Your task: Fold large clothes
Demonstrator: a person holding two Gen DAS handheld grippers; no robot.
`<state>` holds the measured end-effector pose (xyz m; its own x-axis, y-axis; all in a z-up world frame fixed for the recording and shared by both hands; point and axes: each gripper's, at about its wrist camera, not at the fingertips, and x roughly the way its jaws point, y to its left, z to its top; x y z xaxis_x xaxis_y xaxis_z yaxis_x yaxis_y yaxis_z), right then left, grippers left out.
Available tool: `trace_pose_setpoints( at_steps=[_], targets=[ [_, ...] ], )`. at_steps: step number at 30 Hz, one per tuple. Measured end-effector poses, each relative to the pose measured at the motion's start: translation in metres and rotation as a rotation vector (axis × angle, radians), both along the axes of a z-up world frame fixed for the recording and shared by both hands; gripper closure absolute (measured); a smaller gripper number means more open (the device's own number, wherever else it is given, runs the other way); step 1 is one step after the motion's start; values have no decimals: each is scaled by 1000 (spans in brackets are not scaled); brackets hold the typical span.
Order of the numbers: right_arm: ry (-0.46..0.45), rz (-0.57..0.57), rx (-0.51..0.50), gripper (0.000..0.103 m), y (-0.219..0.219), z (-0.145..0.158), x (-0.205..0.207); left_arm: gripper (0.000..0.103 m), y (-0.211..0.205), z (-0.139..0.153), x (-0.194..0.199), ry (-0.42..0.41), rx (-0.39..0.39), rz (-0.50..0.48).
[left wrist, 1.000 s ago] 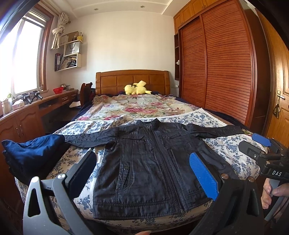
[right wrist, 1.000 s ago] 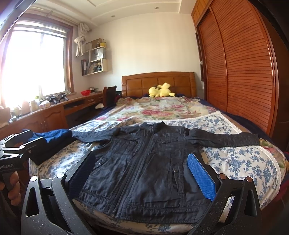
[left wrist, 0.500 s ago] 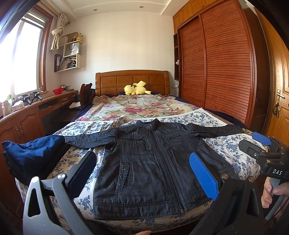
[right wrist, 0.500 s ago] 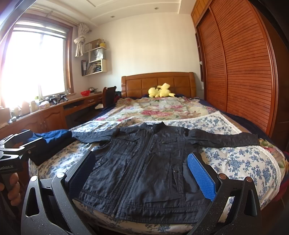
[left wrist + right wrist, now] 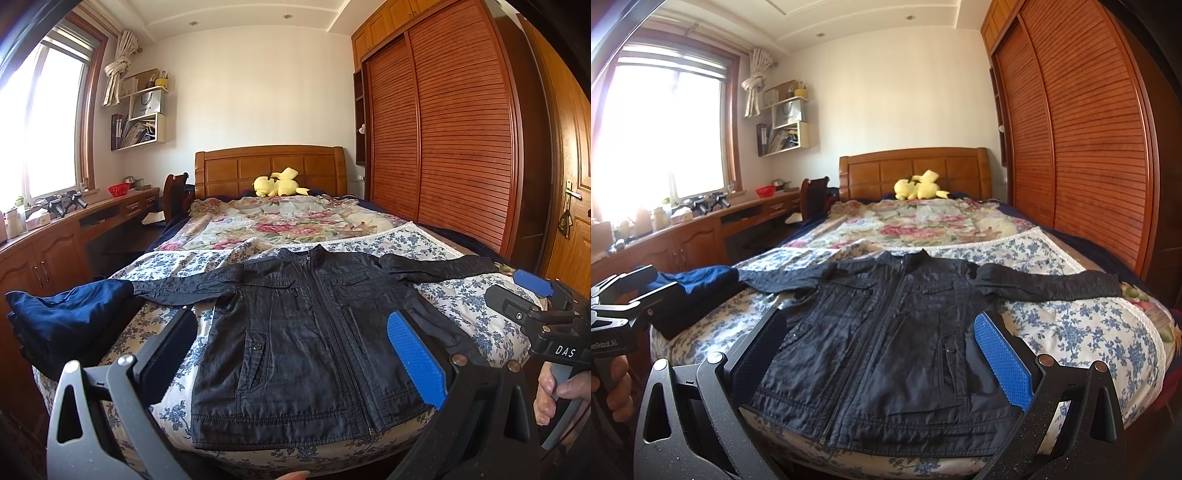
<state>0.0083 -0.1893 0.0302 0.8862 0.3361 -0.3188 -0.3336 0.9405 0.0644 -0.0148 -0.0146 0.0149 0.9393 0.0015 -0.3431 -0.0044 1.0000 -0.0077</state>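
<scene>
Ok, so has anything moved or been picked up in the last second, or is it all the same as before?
Nothing has visibly changed. Both the left gripper and the right gripper hang open short of the bed's near edge, holding nothing. The jacket lies flat and zipped on the bed with both sleeves spread out, untouched, and the blue garment sits by its left sleeve as before.

One black jacket [image 5: 306,332], one folded blue garment [image 5: 62,317], one yellow plush toy [image 5: 279,182], two tools, one bed [image 5: 461,295]
</scene>
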Motion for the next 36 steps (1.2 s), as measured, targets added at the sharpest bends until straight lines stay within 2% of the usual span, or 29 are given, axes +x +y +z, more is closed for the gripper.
trace_pose_setpoints(
  at_steps=[36],
  targets=[
    [10,0,-2,0,0,-1,2,0,4,-5,4,14,-5,3]
  ],
)
